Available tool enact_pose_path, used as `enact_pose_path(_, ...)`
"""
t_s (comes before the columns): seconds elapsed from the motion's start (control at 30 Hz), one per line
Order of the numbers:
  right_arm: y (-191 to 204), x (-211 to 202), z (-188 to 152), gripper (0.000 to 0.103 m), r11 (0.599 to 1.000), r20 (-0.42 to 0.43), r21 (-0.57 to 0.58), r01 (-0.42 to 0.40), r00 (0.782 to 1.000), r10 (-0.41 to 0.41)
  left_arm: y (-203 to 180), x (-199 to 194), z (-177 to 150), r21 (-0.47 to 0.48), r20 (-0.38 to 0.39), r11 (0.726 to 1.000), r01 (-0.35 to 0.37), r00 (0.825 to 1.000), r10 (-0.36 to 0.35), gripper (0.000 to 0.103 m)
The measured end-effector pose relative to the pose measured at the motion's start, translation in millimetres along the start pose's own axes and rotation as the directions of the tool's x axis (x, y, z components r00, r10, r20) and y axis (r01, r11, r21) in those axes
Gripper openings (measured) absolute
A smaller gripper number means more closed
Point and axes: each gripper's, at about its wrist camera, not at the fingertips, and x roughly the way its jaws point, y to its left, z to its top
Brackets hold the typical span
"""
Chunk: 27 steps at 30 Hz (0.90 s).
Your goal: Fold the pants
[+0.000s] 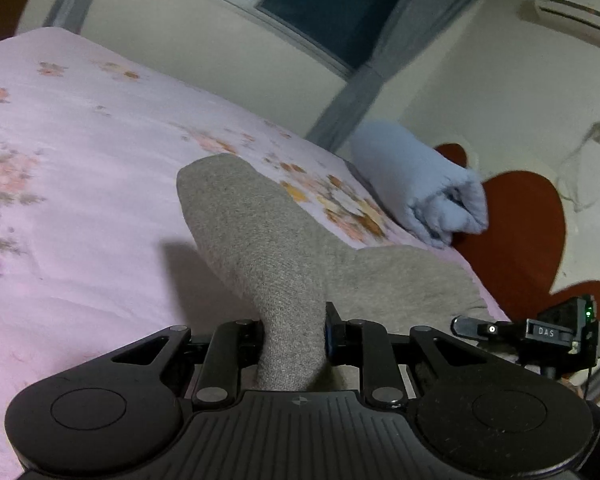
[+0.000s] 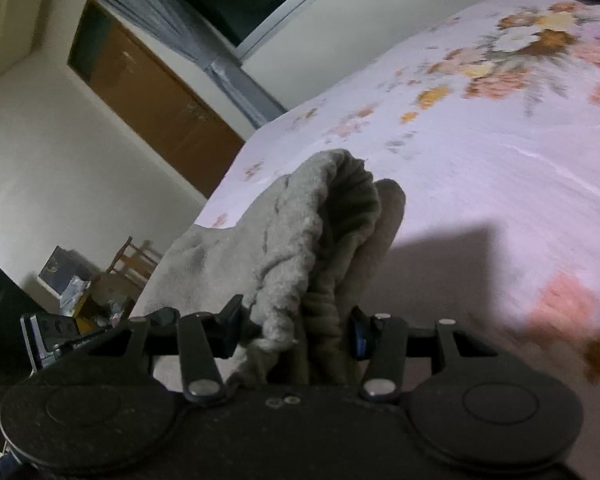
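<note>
Left gripper (image 1: 294, 336) is clamping a grey pants (image 1: 260, 248) leg, jaws narrow on the fabric. Right gripper (image 2: 296, 332) is pinching the bunched ribbed waistband, jaws mid-width. Pants are lying near on the pink floral bedsheet (image 1: 80, 152); blue rolled towel (image 1: 420, 184) far right.

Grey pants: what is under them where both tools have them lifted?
Under the grey pants lies the pink floral bedsheet, with their shadow. The left tool and right tool clamp them. The sheet directly beneath the cloth is covered.
</note>
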Motion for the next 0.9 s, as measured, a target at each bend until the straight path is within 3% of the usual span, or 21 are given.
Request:
enact_pose_path(0.3,-12.2,60.8,11.2,0.042,1.0,-0.056,0.02,-0.013,0.998,0.014,52.7,26.0,-0.9,-0.046,-0.02,0.997,-0.054,0.998,0.053,0.022)
enact_pose_path(0.5,-42.0,85.3,5.5,0.042,0.997,-0.081,0.077,0.002,0.997,0.004,77.7,57.4,-12.6,-0.07,-0.039,0.996,-0.058,0.998,0.055,0.022)
enact_pose_path(0.6,-65.1,94.8,-4.1,0.042,0.993,-0.102,0.117,0.03,0.995,-0.018,96.0,72.3,-26.1,-0.105,-0.059,0.993,-0.062,0.997,0.056,0.028)
enact_pose_path(0.73,-79.0,95.3,-19.1,0.043,0.988,-0.087,0.157,0.009,0.996,0.005,112.1,78.6,-41.9,-0.17,-0.041,0.985,-0.014,0.999,0.007,0.043)
enact_pose_path(0.8,-76.7,91.9,-19.4,0.044,0.988,-0.087,0.15,0.018,0.996,-0.004,110.1,76.0,-40.3,-0.162,-0.047,0.986,-0.022,0.999,0.015,0.054)
enact_pose_path(0.87,-74.6,81.9,-19.2,0.049,0.99,-0.09,0.137,0.031,0.996,-0.018,103.3,66.2,-37.2,-0.125,-0.05,0.99,-0.065,0.997,0.059,0.081)
enact_pose_path(0.9,-74.0,73.8,-18.3,0.05,0.991,-0.086,0.127,0.042,0.996,-0.031,99.0,57.0,-35.6,-0.092,-0.047,0.991,-0.096,0.995,0.092,0.087)
